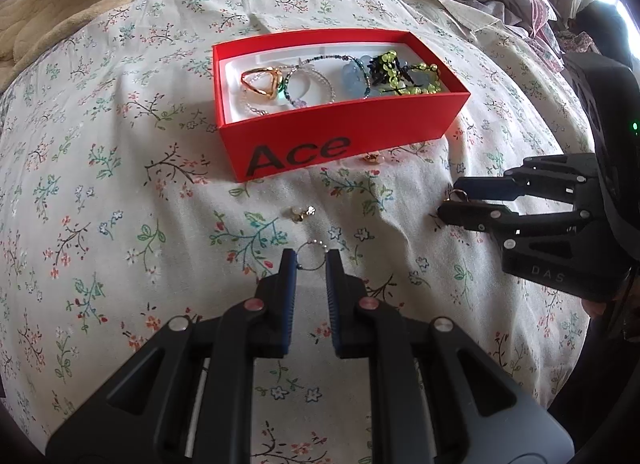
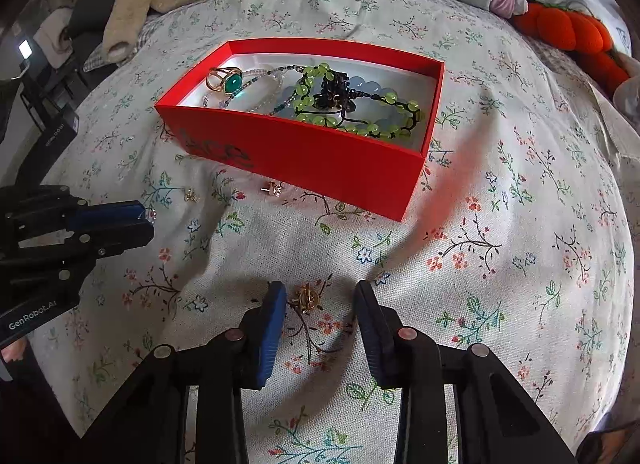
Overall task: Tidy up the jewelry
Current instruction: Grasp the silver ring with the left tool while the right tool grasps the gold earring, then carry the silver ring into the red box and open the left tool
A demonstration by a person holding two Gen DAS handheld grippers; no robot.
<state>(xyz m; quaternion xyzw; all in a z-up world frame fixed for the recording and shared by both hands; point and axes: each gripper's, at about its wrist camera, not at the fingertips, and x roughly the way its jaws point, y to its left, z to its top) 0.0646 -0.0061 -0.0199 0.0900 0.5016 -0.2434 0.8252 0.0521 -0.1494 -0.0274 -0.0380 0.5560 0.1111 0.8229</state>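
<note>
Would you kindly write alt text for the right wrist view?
The right gripper, jaws open, straddles a small gold earring on a floral bedspread. Behind, an open red box holds bracelets and a ring.

The red box (image 1: 340, 135) looks like matt cardboard. Inside, a shiny gold metal ring (image 2: 224, 79) and glossy green beads (image 2: 320, 119). The bed sheet (image 1: 120, 223) is woven floral cloth; the blanket (image 1: 60, 3) looks fleecy.

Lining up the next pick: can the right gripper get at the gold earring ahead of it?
Probably yes: the gold earring lies uncovered between the open fingers of the right gripper.
</note>
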